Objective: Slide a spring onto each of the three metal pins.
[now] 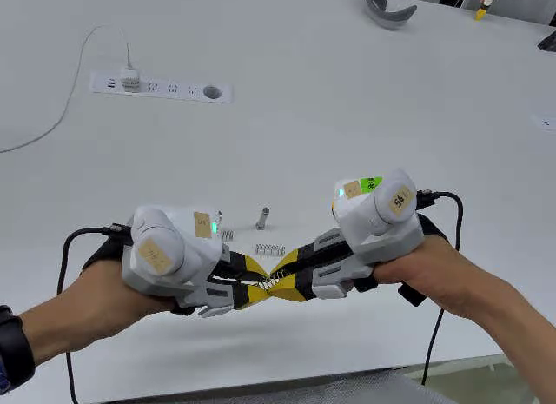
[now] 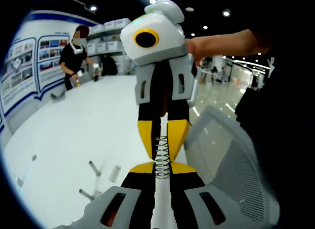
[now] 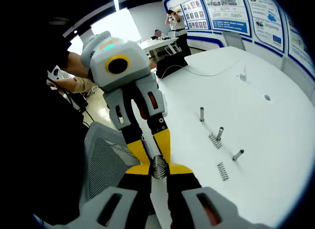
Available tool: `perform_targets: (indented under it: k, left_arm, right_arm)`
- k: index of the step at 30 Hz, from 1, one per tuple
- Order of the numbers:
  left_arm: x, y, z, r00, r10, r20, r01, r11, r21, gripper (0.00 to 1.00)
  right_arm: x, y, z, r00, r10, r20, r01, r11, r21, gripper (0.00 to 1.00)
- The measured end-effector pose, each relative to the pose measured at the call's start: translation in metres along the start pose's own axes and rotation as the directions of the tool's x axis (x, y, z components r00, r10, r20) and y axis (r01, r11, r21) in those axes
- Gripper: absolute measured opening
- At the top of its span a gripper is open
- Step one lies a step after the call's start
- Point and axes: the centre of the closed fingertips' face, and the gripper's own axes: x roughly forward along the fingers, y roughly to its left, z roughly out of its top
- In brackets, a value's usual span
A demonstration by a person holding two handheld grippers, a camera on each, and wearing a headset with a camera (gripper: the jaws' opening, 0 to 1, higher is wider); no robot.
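Spring point(image 1: 269, 284) is off the table, clamped at either end by the left gripper point(image 1: 259, 288) and right gripper point(image 1: 280, 281) tip-to-tip; best let one release, then line its bore up with a bare pin point(image 1: 261, 217).

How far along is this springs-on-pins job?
Nothing looks finished: three short metal pins sit bare on the white table. In hand: one coiled wire spring, pinched between the fingers of the left gripper and right gripper. Left: threading it and the two loose springs beside the pins.
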Motion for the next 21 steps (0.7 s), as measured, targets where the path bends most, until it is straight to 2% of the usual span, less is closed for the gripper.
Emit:
perform_targets:
  k: [10, 15, 21]
  left_arm:
    - [-0.0003, 0.0000, 0.0021, 0.9997, -0.018, 0.016, 0.019, 1.000, -0.002, 0.09]
    - [0.0007, -0.0057, -0.0019, 0.9995, -0.030, 0.013, 0.030, 1.000, 0.007, 0.10]
    - [0.0010, -0.0066, -0.0079, 0.9995, -0.025, 0.018, 0.025, 1.000, -0.007, 0.10]
  right_arm:
    - [-0.0007, 0.0015, 0.0015, 0.9982, 0.005, -0.060, -0.011, 0.996, -0.094, 0.12]
    - [0.0039, 0.0063, -0.0016, 0.9950, 0.027, -0.096, -0.037, 0.994, -0.103, 0.12]
    - [0.0091, 0.0065, -0.0043, 0.9927, 0.022, -0.118, -0.036, 0.993, -0.111, 0.12]
